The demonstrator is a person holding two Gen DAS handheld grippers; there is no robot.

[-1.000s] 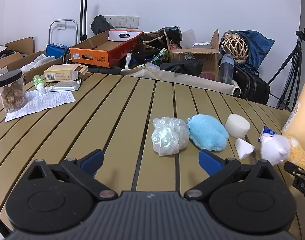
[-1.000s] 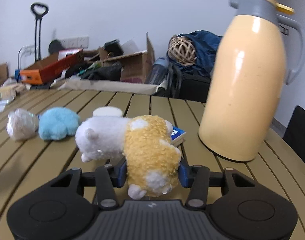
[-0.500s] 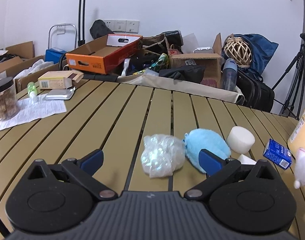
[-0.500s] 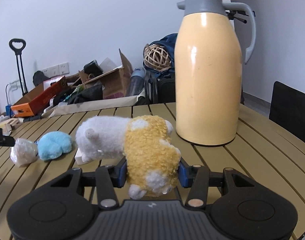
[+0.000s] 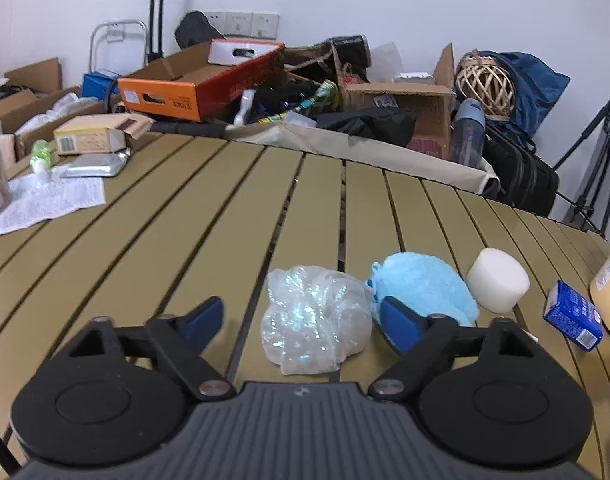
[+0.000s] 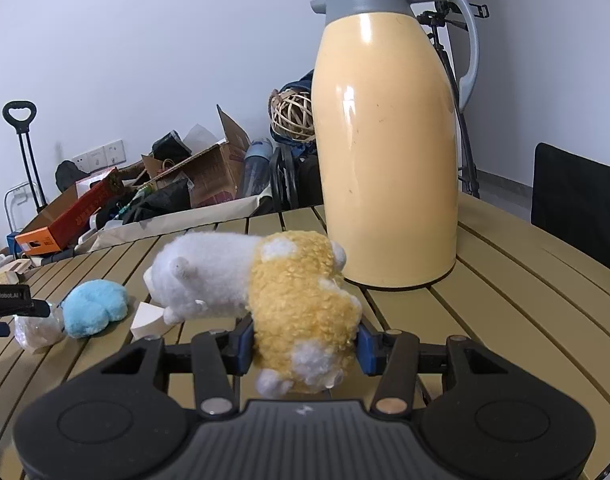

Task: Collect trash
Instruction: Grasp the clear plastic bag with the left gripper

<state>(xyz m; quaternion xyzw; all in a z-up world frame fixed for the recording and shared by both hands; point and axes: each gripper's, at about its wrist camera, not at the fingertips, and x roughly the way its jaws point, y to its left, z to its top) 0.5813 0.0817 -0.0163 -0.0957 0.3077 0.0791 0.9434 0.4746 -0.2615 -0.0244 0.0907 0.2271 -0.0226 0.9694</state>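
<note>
Presently, crumpled plastic bag (image 5: 315,316): we list it as the trash; it lies on the slatted counter (image 5: 165,248), touching the blue plush (image 5: 421,288) on its right.
Change: a second ago our left tongs (image 5: 301,320) stood wide and short of the bag; now the bag sits between the blue pads and the jaws are closing, not yet pressing it.
Meaning: we judge the pickup begun, with the grip unfinished.
Bag versus tongs: nearer the right pad than the left, so a one-sided nudge is possible.
Right tongs (image 6: 303,342): clamped on the white-and-yellow plush toy (image 6: 265,292), as before, now in front of the yellow thermos (image 6: 389,152).
Neighbours: white foam cylinder (image 5: 497,285), blue carton (image 5: 573,314).
</note>
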